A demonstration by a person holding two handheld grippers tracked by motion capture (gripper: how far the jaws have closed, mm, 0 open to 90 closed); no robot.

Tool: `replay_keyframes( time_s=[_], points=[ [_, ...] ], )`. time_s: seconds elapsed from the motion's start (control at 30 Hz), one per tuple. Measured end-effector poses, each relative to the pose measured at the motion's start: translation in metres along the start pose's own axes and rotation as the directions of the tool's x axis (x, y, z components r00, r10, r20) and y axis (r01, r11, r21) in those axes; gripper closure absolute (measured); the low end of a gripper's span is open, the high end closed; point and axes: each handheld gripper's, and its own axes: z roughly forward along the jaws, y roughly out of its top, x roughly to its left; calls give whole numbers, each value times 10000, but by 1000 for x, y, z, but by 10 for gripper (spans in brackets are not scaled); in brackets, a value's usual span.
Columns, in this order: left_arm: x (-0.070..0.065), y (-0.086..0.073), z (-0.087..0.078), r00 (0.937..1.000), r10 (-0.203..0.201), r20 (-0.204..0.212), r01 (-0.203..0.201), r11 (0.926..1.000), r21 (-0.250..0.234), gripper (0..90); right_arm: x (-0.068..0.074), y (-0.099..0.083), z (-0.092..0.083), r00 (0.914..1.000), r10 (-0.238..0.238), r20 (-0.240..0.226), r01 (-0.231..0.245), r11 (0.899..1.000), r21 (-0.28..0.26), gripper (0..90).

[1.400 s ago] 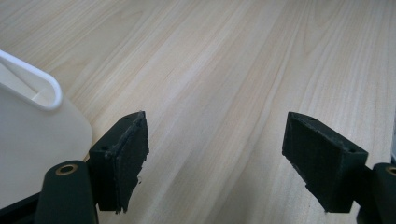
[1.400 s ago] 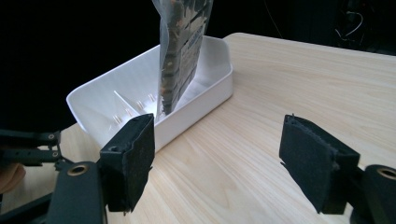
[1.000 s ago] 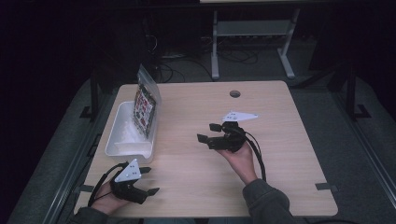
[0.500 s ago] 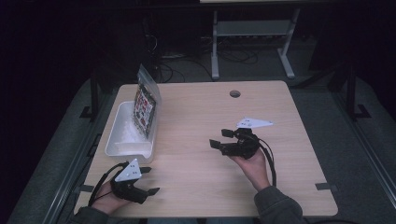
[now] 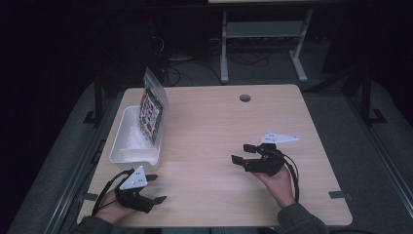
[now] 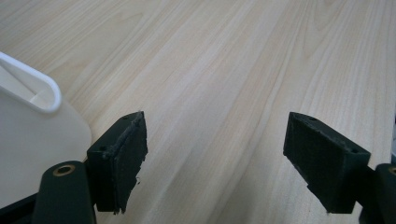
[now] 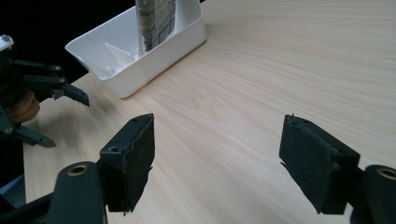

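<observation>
At the lower left of the high view the left gripper (image 5: 146, 189) rests low on the bench (image 5: 214, 126), jaws open and empty. Right of centre, the right gripper (image 5: 245, 153) points left, jaws also spread. Farther back at left, the white bin (image 5: 127, 151) holds an upright bag (image 5: 152, 109); approach level and pinch its top edge.

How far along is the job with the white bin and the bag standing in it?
Done, apparently: the bag stands in the white bin. In hand: nothing; the left gripper and right gripper are open and empty over the table. What is left can't be told.
</observation>
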Motion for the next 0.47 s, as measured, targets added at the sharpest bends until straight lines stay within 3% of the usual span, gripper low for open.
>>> replay_keyframes(
  time_s=[0.33, 0.47],
  points=[
    [0, 0, 0, 10000, 1, 13, -1, 10000, -42, 211, -2, -27, -18, 9999, 62, -104, -56, 9984, 567, 259],
    [-1, 0, -1, 10000, 27, 15, -27, 10000, -50, 211, -1, -37, -24, 9999, -9, -101, 15, 9985, 547, 286]
  ],
)
